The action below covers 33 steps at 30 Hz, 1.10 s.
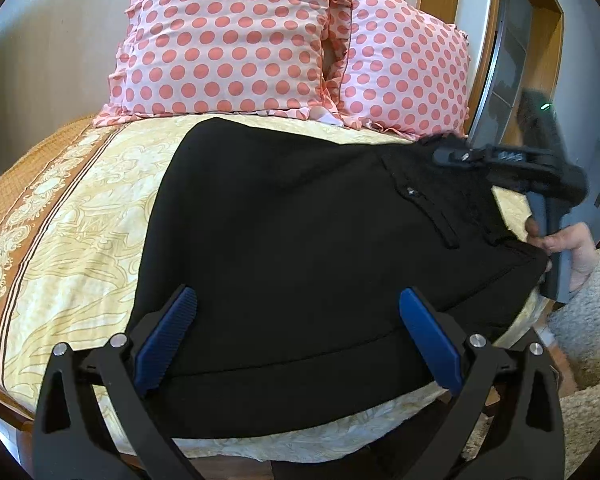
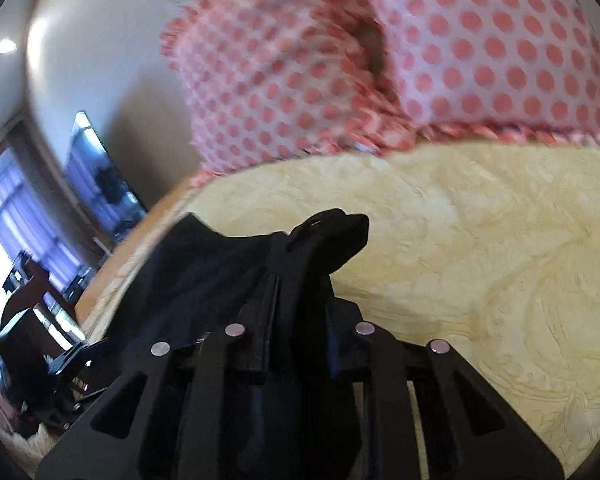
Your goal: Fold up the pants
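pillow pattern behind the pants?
Pink frilled fabric pillows with coral-red polka dots; clearest in the left wrist view.

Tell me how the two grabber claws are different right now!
The left gripper has its blue fingers spread wide apart, while the right gripper is pinched together. The left one holds nothing and just hovers over the black pants; the right one has a bunch of the pants' cloth squeezed between its fingers. The left one is at the near edge of the pants, the right one at their far corner. Both are black and point at the bed.
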Motion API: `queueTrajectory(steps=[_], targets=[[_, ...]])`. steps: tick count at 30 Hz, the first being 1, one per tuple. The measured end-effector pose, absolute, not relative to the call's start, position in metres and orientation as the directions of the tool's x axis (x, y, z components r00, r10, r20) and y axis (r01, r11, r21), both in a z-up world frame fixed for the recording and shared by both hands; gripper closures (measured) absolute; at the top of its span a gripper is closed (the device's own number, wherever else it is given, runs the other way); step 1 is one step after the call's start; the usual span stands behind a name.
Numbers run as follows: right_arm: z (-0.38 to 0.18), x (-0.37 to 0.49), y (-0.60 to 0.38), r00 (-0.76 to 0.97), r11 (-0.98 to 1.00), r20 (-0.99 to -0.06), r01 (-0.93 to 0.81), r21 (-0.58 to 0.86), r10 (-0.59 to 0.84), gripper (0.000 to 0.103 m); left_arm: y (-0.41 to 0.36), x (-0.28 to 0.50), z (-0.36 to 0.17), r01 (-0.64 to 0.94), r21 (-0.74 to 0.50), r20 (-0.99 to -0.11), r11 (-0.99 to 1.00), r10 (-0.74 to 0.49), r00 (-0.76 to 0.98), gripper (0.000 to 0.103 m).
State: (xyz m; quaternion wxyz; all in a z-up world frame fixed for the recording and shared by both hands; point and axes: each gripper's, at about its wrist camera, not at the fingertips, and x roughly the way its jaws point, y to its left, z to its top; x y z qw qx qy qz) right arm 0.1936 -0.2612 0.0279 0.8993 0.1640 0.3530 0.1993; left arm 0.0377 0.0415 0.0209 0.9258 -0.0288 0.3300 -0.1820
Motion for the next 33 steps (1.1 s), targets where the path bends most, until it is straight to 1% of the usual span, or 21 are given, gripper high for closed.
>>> queueTrajectory(steps=[3, 5, 6, 8, 10, 12, 14, 18, 19, 20, 21, 22, 23, 25, 26, 29, 33], targets=[[0.01, 0.208, -0.276, 0.632, 0.841, -0.599, -0.164, 0.516, 0.491, 0.077, 0.061, 0.043, 0.041, 0.335, -0.279, -0.575, 0.9, -0.436, 0.692, 0.002], [0.004, 0.212, -0.28, 0.62, 0.828, -0.605, -0.138, 0.544, 0.501, 0.067, 0.077, 0.052, 0.055, 0.312, -0.317, -0.554, 0.896, -0.442, 0.705, 0.002], [0.001, 0.213, -0.282, 0.614, 0.821, -0.605, -0.13, 0.556, 0.507, 0.066, 0.088, 0.063, 0.061, 0.287, -0.342, -0.556, 0.895, -0.439, 0.706, 0.002], [-0.004, 0.216, -0.283, 0.597, 0.807, -0.608, -0.119, 0.579, 0.524, 0.064, 0.104, 0.088, 0.066, 0.247, -0.396, -0.578, 0.884, -0.449, 0.681, 0.002], [-0.005, 0.217, -0.285, 0.591, 0.797, -0.603, -0.117, 0.593, 0.536, 0.064, 0.118, 0.123, 0.061, 0.184, -0.452, -0.634, 0.873, -0.459, 0.622, 0.002], [-0.006, 0.217, -0.285, 0.587, 0.793, -0.602, -0.119, 0.597, 0.541, 0.064, 0.123, 0.155, 0.053, 0.155, -0.5, -0.673, 0.852, -0.495, 0.55, 0.004], [-0.006, 0.217, -0.285, 0.586, 0.791, -0.6, -0.122, 0.599, 0.545, 0.064, 0.122, 0.179, 0.044, 0.123, -0.503, -0.714, 0.855, -0.492, 0.498, 0.014], [-0.008, 0.219, -0.284, 0.585, 0.784, -0.59, -0.134, 0.606, 0.557, 0.064, 0.11, 0.21, 0.029, 0.115, -0.525, -0.745, 0.843, -0.521, 0.417, 0.025], [-0.009, 0.219, -0.283, 0.585, 0.784, -0.587, -0.144, 0.604, 0.56, 0.064, 0.107, 0.215, 0.026, 0.115, -0.517, -0.753, 0.848, -0.515, 0.409, 0.032], [-0.008, 0.218, -0.28, 0.582, 0.787, -0.587, -0.159, 0.596, 0.562, 0.073, 0.105, 0.216, 0.025, 0.108, -0.499, -0.759, 0.86, -0.494, 0.424, 0.048], [-0.007, 0.217, -0.278, 0.582, 0.785, -0.58, -0.177, 0.594, 0.57, 0.08, 0.104, 0.218, 0.024, 0.105, -0.496, -0.76, 0.862, -0.489, 0.428, 0.061], [-0.002, 0.215, -0.275, 0.593, 0.795, -0.577, -0.192, 0.576, 0.561, 0.082, 0.104, 0.218, 0.023, 0.104, -0.5, -0.759, 0.86, -0.493, 0.426, 0.071], [0.002, 0.214, -0.273, 0.599, 0.8, -0.575, -0.202, 0.564, 0.557, 0.084, 0.104, 0.217, 0.024, 0.105, -0.496, -0.756, 0.862, -0.488, 0.435, 0.078], [0.01, 0.215, -0.273, 0.605, 0.792, -0.558, -0.217, 0.571, 0.568, 0.085, 0.1, 0.214, 0.03, 0.131, -0.473, -0.755, 0.871, -0.478, 0.448, 0.086], [0.015, 0.217, -0.273, 0.604, 0.788, -0.553, -0.224, 0.574, 0.574, 0.086, 0.099, 0.214, 0.033, 0.137, -0.464, -0.757, 0.875, -0.472, 0.453, 0.087], [0.029, 0.228, -0.271, 0.615, 0.803, -0.554, -0.242, 0.544, 0.561, 0.088, 0.096, 0.223, 0.044, 0.141, -0.462, -0.752, 0.875, -0.471, 0.462, 0.09], [0.052, 0.247, -0.275, 0.656, 0.838, -0.555, -0.238, 0.492, 0.512, 0.088, 0.085, 0.249, 0.062, 0.147, -0.464, -0.731, 0.873, -0.471, 0.493, 0.09]])
